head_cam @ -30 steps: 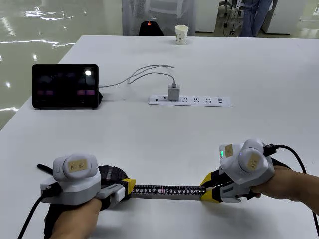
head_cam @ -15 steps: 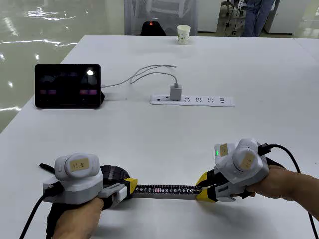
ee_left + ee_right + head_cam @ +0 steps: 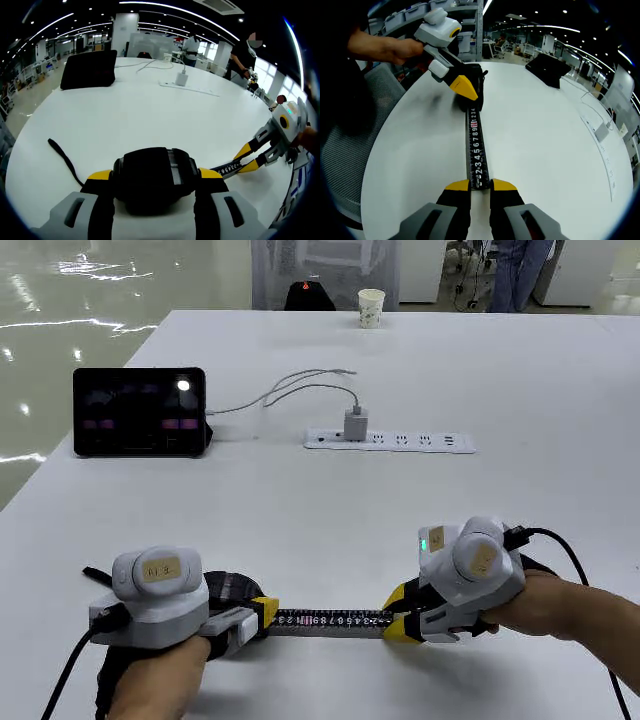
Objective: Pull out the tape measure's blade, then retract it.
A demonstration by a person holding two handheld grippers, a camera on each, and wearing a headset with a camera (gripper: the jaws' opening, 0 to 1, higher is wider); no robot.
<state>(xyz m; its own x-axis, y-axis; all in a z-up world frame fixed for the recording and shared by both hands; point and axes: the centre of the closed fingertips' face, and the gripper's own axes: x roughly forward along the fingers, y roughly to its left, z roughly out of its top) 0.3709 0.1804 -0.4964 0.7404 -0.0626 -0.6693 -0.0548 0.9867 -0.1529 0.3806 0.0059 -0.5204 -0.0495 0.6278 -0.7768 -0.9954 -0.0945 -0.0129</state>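
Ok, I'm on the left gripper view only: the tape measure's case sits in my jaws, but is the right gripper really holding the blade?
Observer: Yes. In the right gripper view, the right gripper has its jaws shut on the blade at the low-number end.
Operator: Is the blade twisted anywhere?
Observer: No. It runs straight, numbers facing up, back to the case.
Operator: How far along do the numbers go?
Observer: They pass a red mark and carry on a little further before reaching the left gripper.
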